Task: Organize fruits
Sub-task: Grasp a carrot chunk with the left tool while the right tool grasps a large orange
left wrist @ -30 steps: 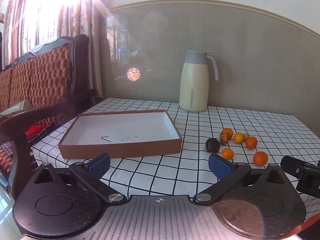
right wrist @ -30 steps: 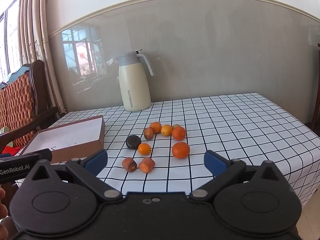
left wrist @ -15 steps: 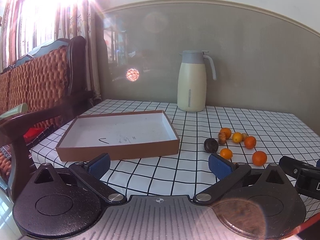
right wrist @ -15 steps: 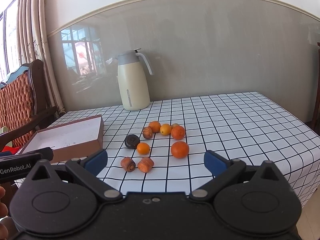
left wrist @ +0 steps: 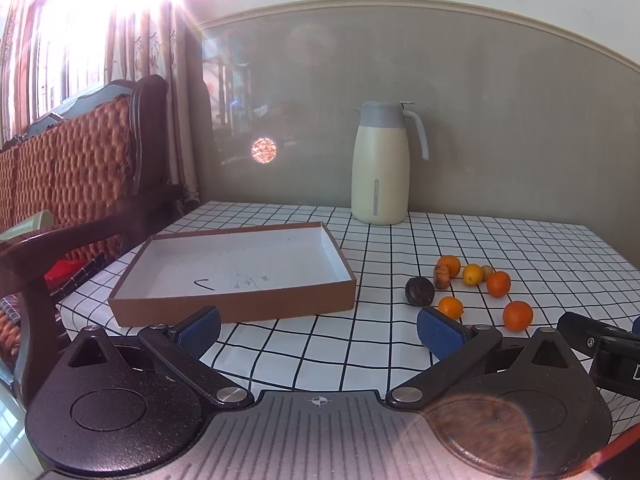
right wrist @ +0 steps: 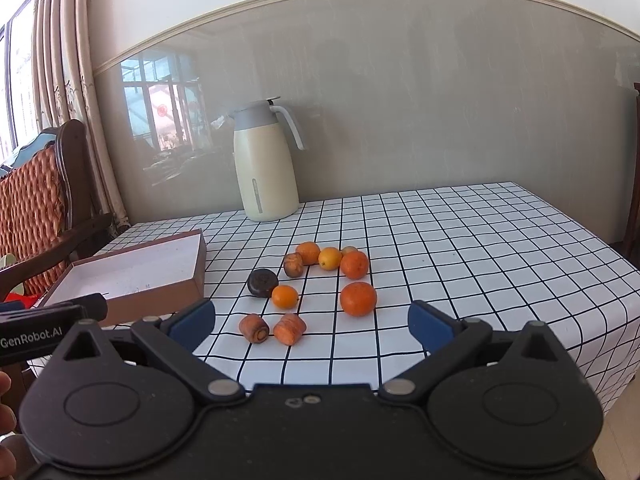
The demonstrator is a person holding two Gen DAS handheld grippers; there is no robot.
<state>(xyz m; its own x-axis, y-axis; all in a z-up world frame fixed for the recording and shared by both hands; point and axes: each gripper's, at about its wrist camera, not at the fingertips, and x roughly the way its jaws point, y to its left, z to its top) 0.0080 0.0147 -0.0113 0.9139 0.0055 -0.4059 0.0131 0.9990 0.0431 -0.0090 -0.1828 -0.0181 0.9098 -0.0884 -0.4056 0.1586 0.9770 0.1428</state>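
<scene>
A: While both tools sit low at the near edge of the white tablecloth with the black grid (right wrist: pixel 460 240), log finger state first.

B: Left gripper (left wrist: pixel 318 326): blue-padded fingers (left wrist: pixel 198 326) spread wide, nothing between them. Right gripper (right wrist: pixel 312 318): same, fingers (right wrist: pixel 430 326) spread wide, empty.

A: Fruit location?

B: All loose on the cloth, right of the shallow brown cardboard tray with white inside (right wrist: pixel 160 288). Nothing lies in the tray; only pen marks show on its floor in the left view (left wrist: pixel 240 264).

A: Itemise the cluster.

B: Dark wrinkled round fruit (right wrist: pixel 262 283) nearest the tray. Small orange citrus (right wrist: pixel 285 296) just beside it, toward the camera. Largest orange mandarin (right wrist: pixel 358 299) to the right. Behind: a second mandarin (right wrist: pixel 354 265), a yellow citrus (right wrist: pixel 330 258), another orange one (right wrist: pixel 308 253), and a brownish lumpy piece (right wrist: pixel 293 264). Whether these back ones touch, cannot tell.

A: Front row?

B: Two stubby orange-brown pieces (right wrist: pixel 254 328) (right wrist: pixel 289 329) side by side, lying between the right gripper's fingers as seen from its camera.

A: Background?

B: Cream thermos jug with grey lid and handle (right wrist: pixel 266 172), upright at the wall, well apart from the fruit. Wooden chair with woven orange back (left wrist: pixel 80 168) at the left.
</scene>
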